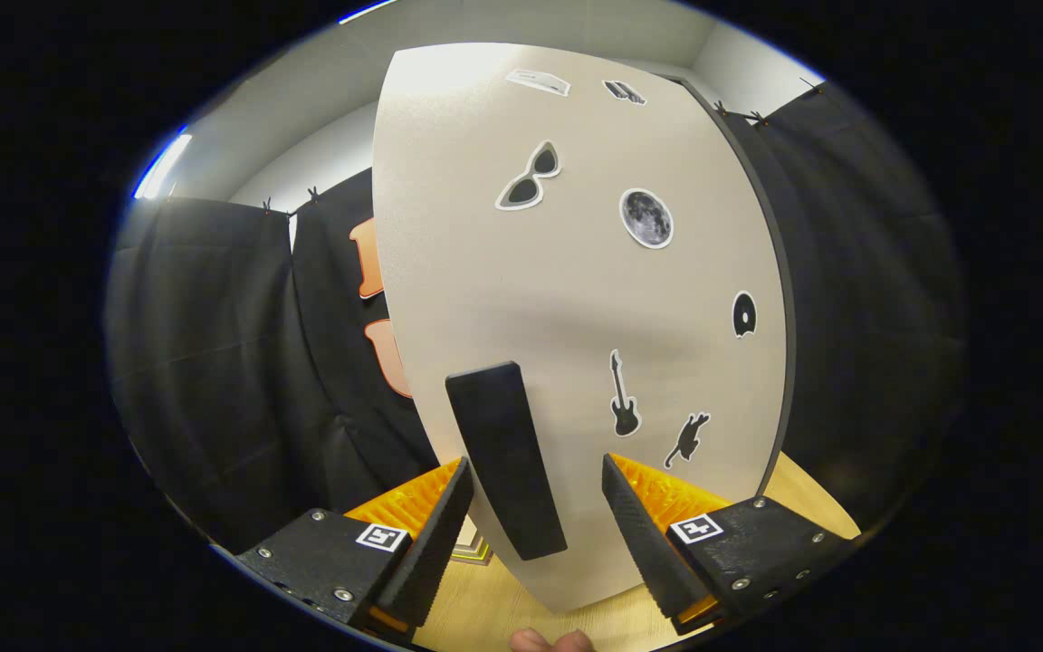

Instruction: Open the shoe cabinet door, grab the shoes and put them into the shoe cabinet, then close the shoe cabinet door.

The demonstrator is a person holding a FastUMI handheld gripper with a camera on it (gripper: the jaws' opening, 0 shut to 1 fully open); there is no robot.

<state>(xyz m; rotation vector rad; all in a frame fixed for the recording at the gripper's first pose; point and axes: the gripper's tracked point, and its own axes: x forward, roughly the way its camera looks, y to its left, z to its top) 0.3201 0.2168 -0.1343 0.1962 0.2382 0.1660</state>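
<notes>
Tongs: tongs point(537, 530) stand wide apart and grip nothing; the dark handle point(505, 457) lies in the gap between the fingers, nearer the left one, with bare door showing on both sides of it.
Door: shoe cabinet door point(576, 299) rises pale and broad just ahead of the tongs, its face dotted with stickers point(645, 217).
Handle: a long dark bar fixed to the door face, slanting a little, its lower end between the fingers.
Door edges: the right edge point(784, 299) shows as a thin dark line against the black cloth; the left edge stands out in front of the cloth wall; the lower rounded corner hangs above the bench point(811, 498).
Open room: wooden bench shows below the door and to its right; black cloth wall point(214, 362) lies well back on the left.
Person: a fingertip point(550, 641) shows just under the tongs.
</notes>
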